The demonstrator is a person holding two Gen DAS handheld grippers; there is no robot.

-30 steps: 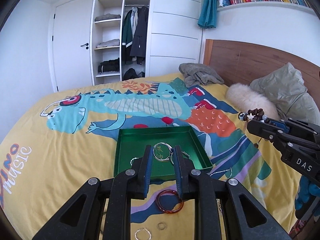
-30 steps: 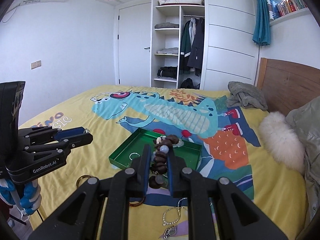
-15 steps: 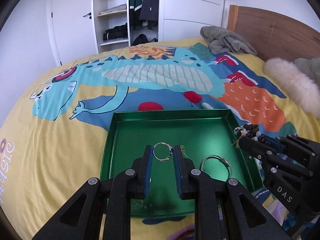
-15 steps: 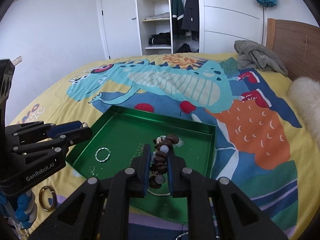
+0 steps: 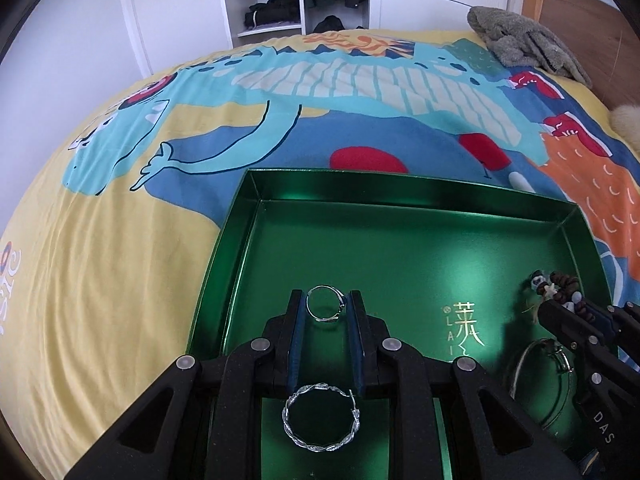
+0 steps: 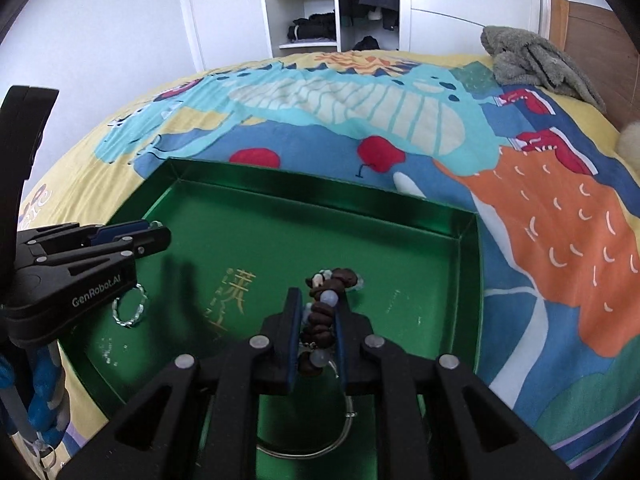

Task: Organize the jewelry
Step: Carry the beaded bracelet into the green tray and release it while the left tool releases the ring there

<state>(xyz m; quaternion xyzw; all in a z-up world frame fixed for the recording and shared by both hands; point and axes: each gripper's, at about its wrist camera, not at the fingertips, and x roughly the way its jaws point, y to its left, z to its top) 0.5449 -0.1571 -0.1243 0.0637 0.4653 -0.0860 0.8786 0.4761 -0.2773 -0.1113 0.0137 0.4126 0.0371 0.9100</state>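
A shiny green tray [image 5: 400, 184] lies on the bedspread. My left gripper [image 5: 325, 304] hangs over its near left part, shut on a small silver ring [image 5: 316, 312]. Below it in the tray lies a twisted silver band [image 5: 321, 417]. My right gripper [image 6: 318, 300] is shut on a brown beaded bracelet [image 6: 324, 316], which bunches above the fingertips over the tray's [image 6: 320, 188] middle. A thin silver bangle [image 6: 320, 446] rests in the tray under it. In the right wrist view the left gripper [image 6: 160, 236] reaches in from the left above the twisted band [image 6: 130, 308].
The tray sits on a yellow dinosaur-print bedspread [image 5: 100, 280]. A grey crumpled cloth [image 5: 520, 36] lies near the wooden headboard [image 6: 592, 36]. An open wardrobe [image 6: 332, 8] stands beyond the bed. A blue-gloved hand [image 6: 40, 396] holds the left gripper.
Both grippers have come down and forward from above the bed to low over the tray, tilting downward. Each keeps its grip: ring in the left, beads in the right.
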